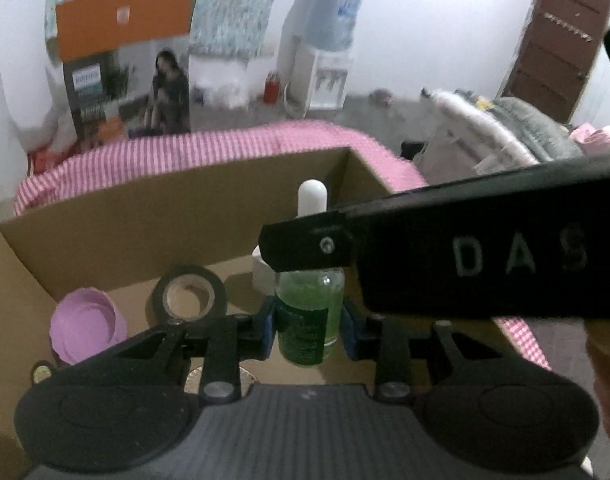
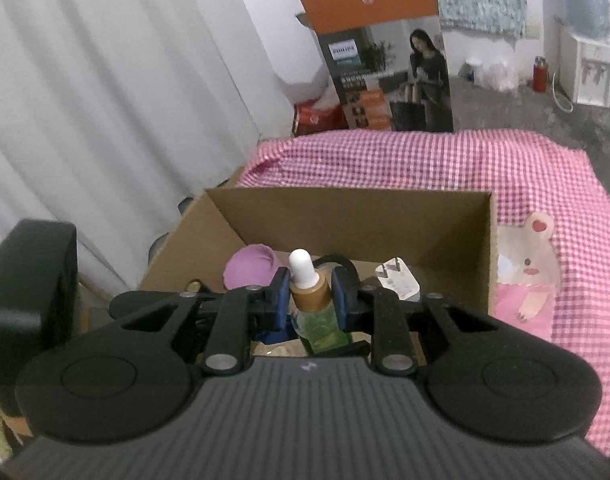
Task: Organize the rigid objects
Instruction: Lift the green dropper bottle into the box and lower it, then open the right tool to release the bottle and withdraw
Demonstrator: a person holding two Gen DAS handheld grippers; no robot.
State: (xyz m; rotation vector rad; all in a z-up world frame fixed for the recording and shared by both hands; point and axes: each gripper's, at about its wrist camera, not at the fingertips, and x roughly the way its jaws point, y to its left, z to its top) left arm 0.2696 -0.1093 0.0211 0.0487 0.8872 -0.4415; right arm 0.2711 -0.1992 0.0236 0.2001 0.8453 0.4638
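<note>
A green glass dropper bottle [image 1: 307, 320] with a gold collar [image 2: 309, 292] and a white rubber bulb [image 1: 312, 196] hangs upright over an open cardboard box [image 1: 145, 208]. My left gripper [image 1: 309, 326] is shut on the bottle's labelled body, its blue pads pressing both sides. My right gripper [image 2: 309, 296] is shut on the same bottle [image 2: 321, 328] higher up, at the gold collar. In the left wrist view the right gripper's black body [image 1: 485, 256] crosses from the right and hides the bottle's neck.
The cardboard box [image 2: 345, 216] holds a purple lid [image 1: 87, 324], a black tape roll [image 1: 189, 292] and a white plug adapter [image 2: 397, 280]. It stands on a pink checked cloth [image 2: 425, 160]. A white curtain [image 2: 105, 80] hangs at the left; a tall printed carton [image 2: 385, 60] stands behind.
</note>
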